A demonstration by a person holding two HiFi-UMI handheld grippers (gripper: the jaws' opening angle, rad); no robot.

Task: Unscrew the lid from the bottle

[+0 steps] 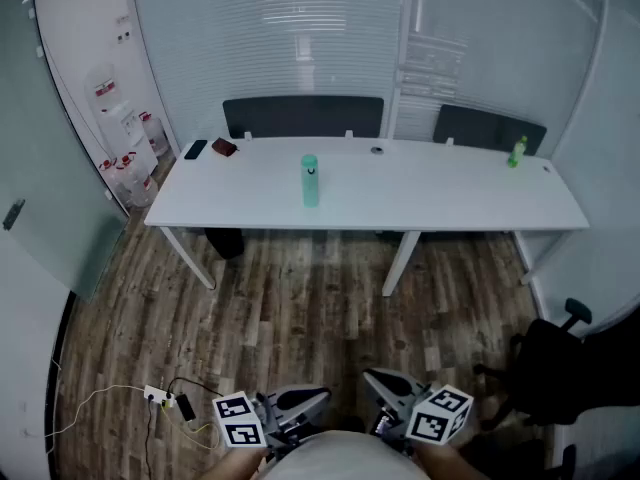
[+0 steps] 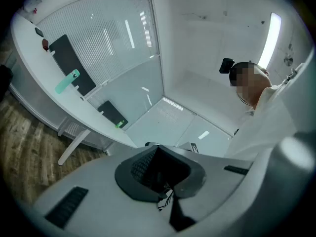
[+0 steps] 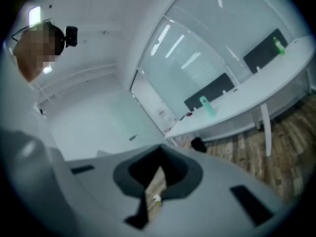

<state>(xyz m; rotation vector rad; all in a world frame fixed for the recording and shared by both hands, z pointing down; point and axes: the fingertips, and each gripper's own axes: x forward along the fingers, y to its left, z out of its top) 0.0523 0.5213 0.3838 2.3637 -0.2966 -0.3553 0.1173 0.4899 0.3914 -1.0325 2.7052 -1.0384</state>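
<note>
A teal bottle (image 1: 310, 181) with its lid on stands upright in the middle of a long white table (image 1: 450, 198), far in front of me. The same bottle (image 2: 66, 81) shows small in the left gripper view, and the bottle (image 3: 208, 106) is equally small in the right gripper view. Both grippers are held low, close to my body, well away from the table. The left gripper (image 1: 300, 400) (image 2: 160, 174) is shut with nothing in it. The right gripper (image 1: 385, 383) (image 3: 155, 174) is shut and empty too.
A green bottle (image 1: 517, 151) stands at the table's far right. A phone (image 1: 195, 149) and a dark red item (image 1: 225, 148) lie at its far left corner. Two dark chairs (image 1: 303, 116) stand behind the table. A power strip (image 1: 160, 398) lies on the wood floor, and an office chair (image 1: 545, 368) is at right.
</note>
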